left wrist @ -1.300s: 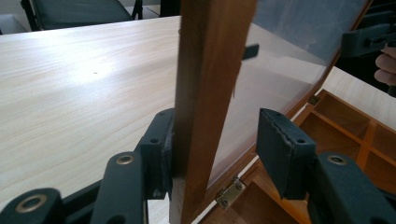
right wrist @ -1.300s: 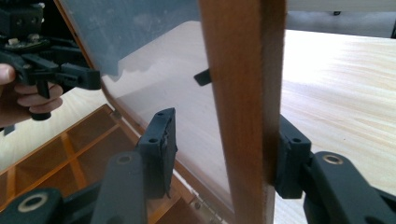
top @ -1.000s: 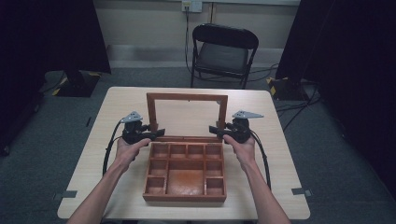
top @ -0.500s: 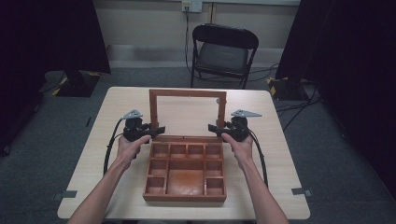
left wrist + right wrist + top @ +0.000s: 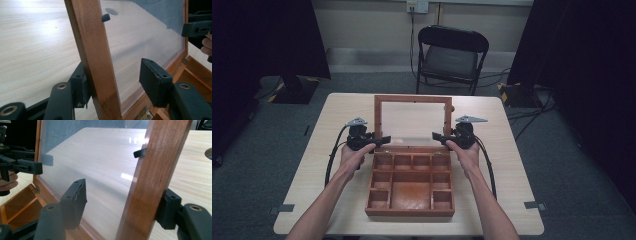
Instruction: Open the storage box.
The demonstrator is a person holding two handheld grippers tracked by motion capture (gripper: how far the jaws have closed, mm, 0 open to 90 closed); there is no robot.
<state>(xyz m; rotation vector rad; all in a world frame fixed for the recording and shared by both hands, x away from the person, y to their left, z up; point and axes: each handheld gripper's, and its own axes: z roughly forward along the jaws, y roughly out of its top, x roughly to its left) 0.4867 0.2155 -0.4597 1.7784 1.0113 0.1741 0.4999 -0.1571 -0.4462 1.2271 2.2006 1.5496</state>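
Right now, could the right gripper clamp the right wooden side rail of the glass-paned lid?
Probably yes: the right gripper already straddles that wooden side rail, open, with nothing between.

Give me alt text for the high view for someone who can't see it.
A person's two hands hold grippers against the side rails of a wooden box's upright glass lid, the left gripper and right gripper one at each side. The compartmented box sits on a light table, with a black chair beyond.

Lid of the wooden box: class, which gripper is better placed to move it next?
Left or right would serve equally. The left gripper and the right gripper each straddle a side rail of the upright lid, jaws open, one jaw touching the wood.
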